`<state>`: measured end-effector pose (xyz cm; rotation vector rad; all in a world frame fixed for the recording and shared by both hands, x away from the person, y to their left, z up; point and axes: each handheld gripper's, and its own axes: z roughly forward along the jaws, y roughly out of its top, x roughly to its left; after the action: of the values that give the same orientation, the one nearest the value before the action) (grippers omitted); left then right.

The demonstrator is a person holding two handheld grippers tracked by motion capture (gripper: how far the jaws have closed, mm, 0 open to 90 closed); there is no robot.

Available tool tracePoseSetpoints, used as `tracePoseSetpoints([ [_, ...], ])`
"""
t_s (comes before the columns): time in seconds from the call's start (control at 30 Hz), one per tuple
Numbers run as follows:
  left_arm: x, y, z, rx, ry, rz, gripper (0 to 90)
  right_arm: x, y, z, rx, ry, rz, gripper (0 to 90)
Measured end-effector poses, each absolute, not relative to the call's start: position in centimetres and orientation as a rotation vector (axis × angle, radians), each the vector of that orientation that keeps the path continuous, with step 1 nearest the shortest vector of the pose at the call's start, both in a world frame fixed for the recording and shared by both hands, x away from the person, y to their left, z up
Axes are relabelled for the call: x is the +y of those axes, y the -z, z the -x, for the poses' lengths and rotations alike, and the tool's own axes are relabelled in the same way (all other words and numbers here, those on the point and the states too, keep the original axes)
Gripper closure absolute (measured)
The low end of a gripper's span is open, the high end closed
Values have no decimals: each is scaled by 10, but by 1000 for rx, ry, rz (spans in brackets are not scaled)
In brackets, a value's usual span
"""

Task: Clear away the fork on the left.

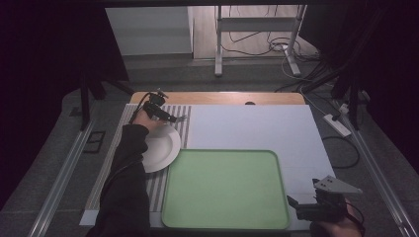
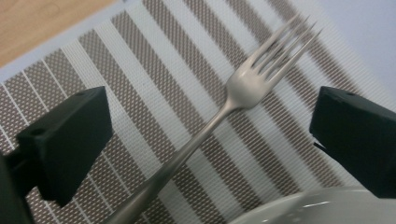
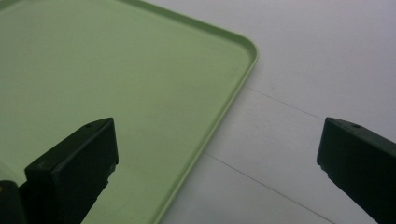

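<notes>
Left gripper (image 2: 210, 140) is wide open over the fork (image 2: 219, 112), jaws either side and clear of it. The fork lies flat on the striped woven mat (image 2: 154, 74) near the counter's far-left corner, just beyond the white plate (image 1: 160, 147), long axis running diagonally between the jaws, tines pointing away. Thin smooth metal, low profile; right gripper (image 3: 217, 158) is also open, idle by the green tray's (image 3: 116, 84) near-right corner, well apart.

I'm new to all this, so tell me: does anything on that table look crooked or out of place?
Only slightly: the fork lies at a slant across the striped placemat beside the white plate, between the open left gripper's jaws. The green tray sits square. No spills or damage.
</notes>
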<state>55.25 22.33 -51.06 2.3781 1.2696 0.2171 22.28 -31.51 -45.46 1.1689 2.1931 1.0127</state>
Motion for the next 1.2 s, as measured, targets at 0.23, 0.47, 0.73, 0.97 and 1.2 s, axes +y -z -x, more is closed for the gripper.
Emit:
tracePoseSetpoints([
  [0.23, 230, 519, -555, 1232, -208, -2473, 274, -315, 455, -223, 2194, -1012, -1169, 0],
  [0.47, 248, 517, -553, 1177, -207, -2466, 540, -315, 455, -223, 2197, -1010, -1165, 0],
  [0.73, 252, 517, -544, 1062, -182, -2491, 811, -314, 455, -223, 2206, -1004, -1161, 0],
  [0.97, 247, 517, -546, 1095, -173, -2472, 858, -314, 455, -224, 2206, -1001, -1164, 0],
  [1.2, 227, 515, -549, 1075, -176, -2462, 858, -314, 455, -223, 2205, -1004, -1161, 0],
])
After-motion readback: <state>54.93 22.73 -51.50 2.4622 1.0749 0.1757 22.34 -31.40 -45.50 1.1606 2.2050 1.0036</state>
